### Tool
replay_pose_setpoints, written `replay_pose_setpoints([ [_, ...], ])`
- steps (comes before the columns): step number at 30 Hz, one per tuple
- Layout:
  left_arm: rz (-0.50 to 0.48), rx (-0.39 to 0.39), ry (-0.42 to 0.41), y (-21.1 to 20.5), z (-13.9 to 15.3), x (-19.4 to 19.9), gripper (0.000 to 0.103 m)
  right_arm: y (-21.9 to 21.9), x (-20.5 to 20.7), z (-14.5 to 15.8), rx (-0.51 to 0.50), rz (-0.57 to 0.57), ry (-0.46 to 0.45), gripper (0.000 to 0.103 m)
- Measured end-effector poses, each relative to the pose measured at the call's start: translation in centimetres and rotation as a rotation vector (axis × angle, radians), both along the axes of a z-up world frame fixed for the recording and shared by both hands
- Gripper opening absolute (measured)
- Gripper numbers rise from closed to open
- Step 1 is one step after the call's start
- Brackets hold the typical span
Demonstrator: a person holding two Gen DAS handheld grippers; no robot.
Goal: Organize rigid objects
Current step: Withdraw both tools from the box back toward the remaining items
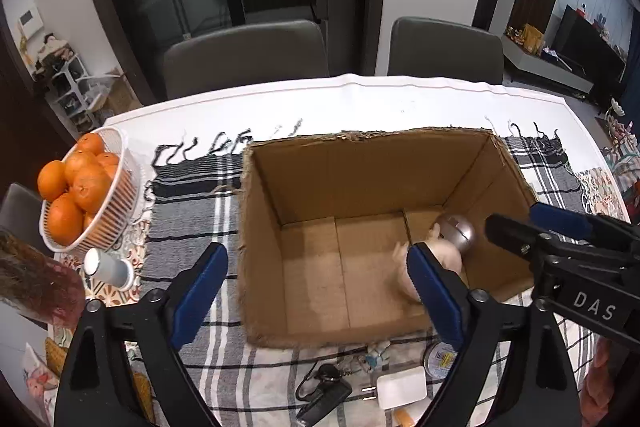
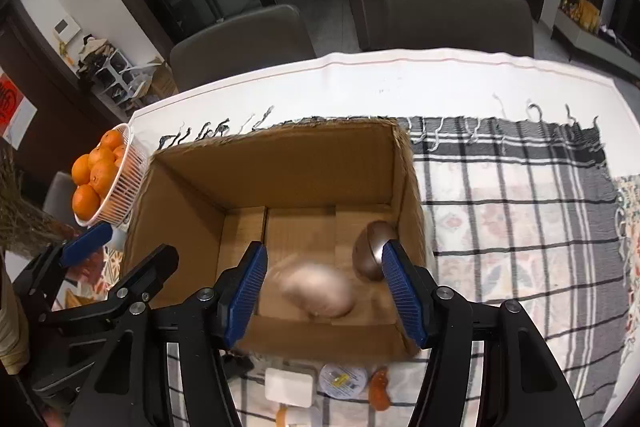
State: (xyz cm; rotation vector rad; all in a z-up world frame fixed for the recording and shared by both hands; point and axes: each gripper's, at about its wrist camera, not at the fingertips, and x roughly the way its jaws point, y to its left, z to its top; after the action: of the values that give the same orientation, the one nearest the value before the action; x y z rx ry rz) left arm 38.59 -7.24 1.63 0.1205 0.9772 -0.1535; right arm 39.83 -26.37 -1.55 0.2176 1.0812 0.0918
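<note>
An open cardboard box (image 1: 264, 227) (image 2: 288, 159) stands on the plaid cloth. Inside lie a silver computer mouse (image 1: 458, 229) (image 2: 372, 247) and a pale pink toy (image 1: 442, 255) (image 2: 318, 291), blurred as if in motion. My right gripper (image 2: 322, 291) is open and empty above the box, with the toy below the gap between its fingers. My left gripper (image 1: 316, 291) is open and empty over the box's near left part. The right gripper's arm (image 1: 560, 247) shows in the left wrist view.
A white basket of oranges (image 1: 86, 191) (image 2: 106, 179) stands left of the box. A white-capped cylinder (image 1: 108, 267) lies beside it. Before the box lie a white adapter (image 1: 402, 387) (image 2: 288, 387), a black gadget (image 1: 324, 395), a round tin (image 1: 440, 359) (image 2: 344, 379) and an orange item (image 2: 378, 387).
</note>
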Motion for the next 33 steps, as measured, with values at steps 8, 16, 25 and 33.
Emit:
replay_pose_setpoints([
  [8,0.022,0.006,-0.098,1.0,1.6,-4.1,0.099,0.4,-4.0,2.4,-0.069,-0.028,-0.119,0.073],
  [16,0.084,0.007,-0.160,2.8,2.3,-7.6,0.100,1.2,-7.4,3.1,-0.088,-0.065,-0.175,0.079],
  [25,0.170,0.017,-0.239,5.7,2.1,-11.0,0.103,3.4,-10.8,3.2,-0.152,-0.094,-0.228,0.080],
  [33,0.152,0.048,-0.275,6.6,0.7,-13.8,0.103,4.6,-13.9,1.9,-0.166,-0.099,-0.254,0.080],
])
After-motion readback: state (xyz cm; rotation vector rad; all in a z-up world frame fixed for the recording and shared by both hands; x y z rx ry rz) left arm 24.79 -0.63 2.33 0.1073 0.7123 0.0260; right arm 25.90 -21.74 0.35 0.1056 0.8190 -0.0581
